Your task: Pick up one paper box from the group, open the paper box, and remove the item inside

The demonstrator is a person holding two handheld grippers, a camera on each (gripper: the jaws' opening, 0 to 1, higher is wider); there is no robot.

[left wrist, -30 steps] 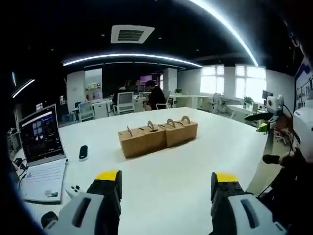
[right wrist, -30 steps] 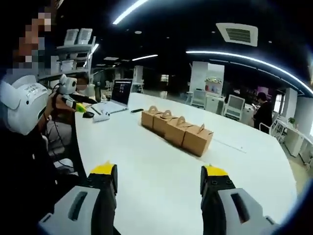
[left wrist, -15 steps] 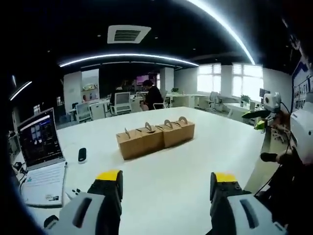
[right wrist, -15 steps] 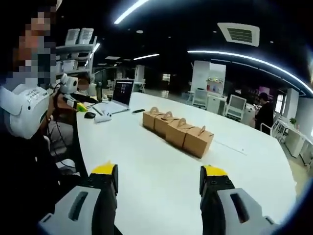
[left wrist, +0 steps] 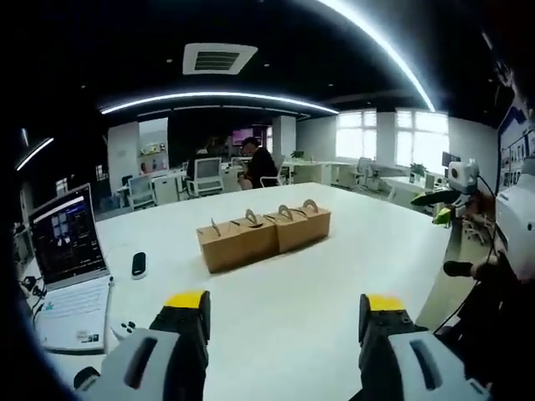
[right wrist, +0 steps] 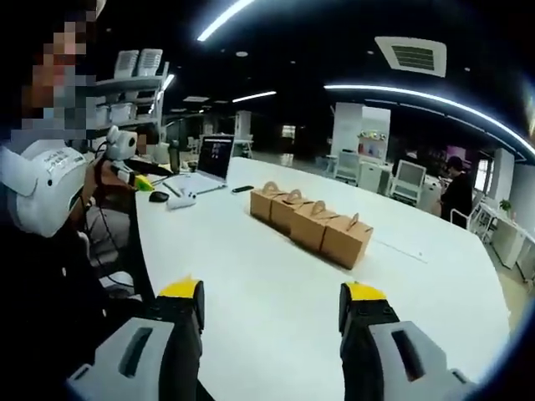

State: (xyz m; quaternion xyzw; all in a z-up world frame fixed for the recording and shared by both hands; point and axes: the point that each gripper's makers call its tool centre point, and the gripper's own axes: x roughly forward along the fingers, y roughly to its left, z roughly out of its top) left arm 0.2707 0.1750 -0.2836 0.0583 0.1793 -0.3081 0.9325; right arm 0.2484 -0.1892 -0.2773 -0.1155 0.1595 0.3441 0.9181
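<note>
So there's a big white desk (left wrist: 351, 251) with a row of four brown kraft paper boxes (left wrist: 263, 236) sitting out near the middle, each with a little arched cut-out handle on top. They're lined up touching side by side, all closed as far as I can tell. In the right gripper view the same row of boxes (right wrist: 311, 222) runs diagonally away, well ahead of the fingers.

The left gripper (left wrist: 284, 313) has its yellow-tipped grey fingers spread wide apart with nothing between them, hanging over the near part of the desk, well short of the boxes. Same deal with the right gripper (right wrist: 272, 299): fingers wide apart, holding nothing, above bare white desk (right wrist: 276, 267).

Off to the left in the left gripper view there's an open silver laptop (left wrist: 63, 271) with its screen lit, and a small black oval device (left wrist: 139, 265) lying between it and the boxes. The laptop (right wrist: 209, 163) is at the far end in the right gripper view too. A person in dark clothes (left wrist: 260, 166) sits at another desk in the background office.
</note>
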